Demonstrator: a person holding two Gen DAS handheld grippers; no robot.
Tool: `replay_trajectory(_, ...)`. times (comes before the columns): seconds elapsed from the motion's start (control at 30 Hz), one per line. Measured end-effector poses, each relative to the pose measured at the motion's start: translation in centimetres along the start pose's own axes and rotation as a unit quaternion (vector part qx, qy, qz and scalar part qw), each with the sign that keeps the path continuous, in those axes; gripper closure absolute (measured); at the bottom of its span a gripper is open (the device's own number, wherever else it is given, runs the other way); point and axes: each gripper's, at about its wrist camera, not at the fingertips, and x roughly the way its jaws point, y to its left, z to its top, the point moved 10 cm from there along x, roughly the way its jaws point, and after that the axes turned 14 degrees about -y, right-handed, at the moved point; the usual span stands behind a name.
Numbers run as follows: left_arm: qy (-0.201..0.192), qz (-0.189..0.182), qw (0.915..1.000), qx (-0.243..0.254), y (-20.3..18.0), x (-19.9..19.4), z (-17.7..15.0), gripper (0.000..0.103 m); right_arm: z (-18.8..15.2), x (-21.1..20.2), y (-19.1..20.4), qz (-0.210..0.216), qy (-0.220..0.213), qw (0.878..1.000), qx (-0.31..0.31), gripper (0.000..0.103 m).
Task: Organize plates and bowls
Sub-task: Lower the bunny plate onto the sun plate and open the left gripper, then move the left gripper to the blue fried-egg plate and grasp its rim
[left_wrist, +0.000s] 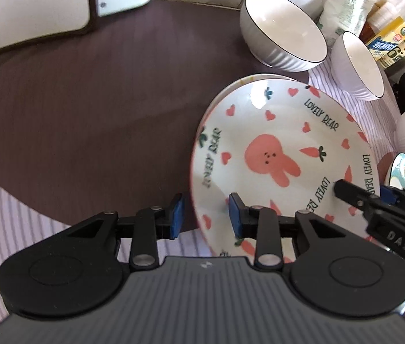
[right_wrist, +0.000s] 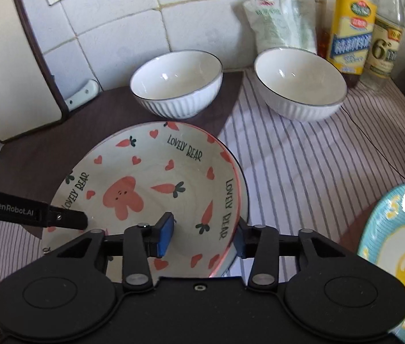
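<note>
White round china plate with a pink bunny [right_wrist: 145, 189] lies flat, face up; both claws, left [left_wrist: 206, 215] and right [right_wrist: 204, 236], spread across its rim. Two white ribbed bowls [right_wrist: 176, 83] sit beyond.

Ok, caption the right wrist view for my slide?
Open right gripper straddles the bunny plate's rim.

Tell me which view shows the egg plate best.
The right wrist view: the egg plate fills the lower right corner, showing its blue rim and yellow yolk design, though the frame edge cuts it off. The left wrist view shows only a sliver of it at the right edge, behind the right gripper.
</note>
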Motion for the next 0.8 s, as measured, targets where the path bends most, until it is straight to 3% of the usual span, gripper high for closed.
replay_trajectory(0.13,-0.004,-0.006,0.9999,0.011,-0.2,-1.5,0.2,0.071,-0.3,-0.7,-0.4,-0.026,0.002,1.0,-0.013,0.055)
replay_trajectory(0.4,-0.02,-0.014,0.9982,0.056,-2.5,-5.7,0.0,0.07,0.2,-4.1,-0.9,0.022,-0.05,0.998,0.011,0.056)
replay_trajectory(0.57,-0.036,-0.025,0.9926,0.113,-5.9,-9.2,-0.3,0.065,0.5,-8.9,-1.5,0.045,-0.094,0.994,-0.015,0.055)
replay_trajectory(0.8,-0.065,-0.056,0.9807,0.176,-12.5,-13.1,-0.9,0.06,0.3,-16.8,-4.7,0.04,-0.142,0.986,-0.074,0.044)
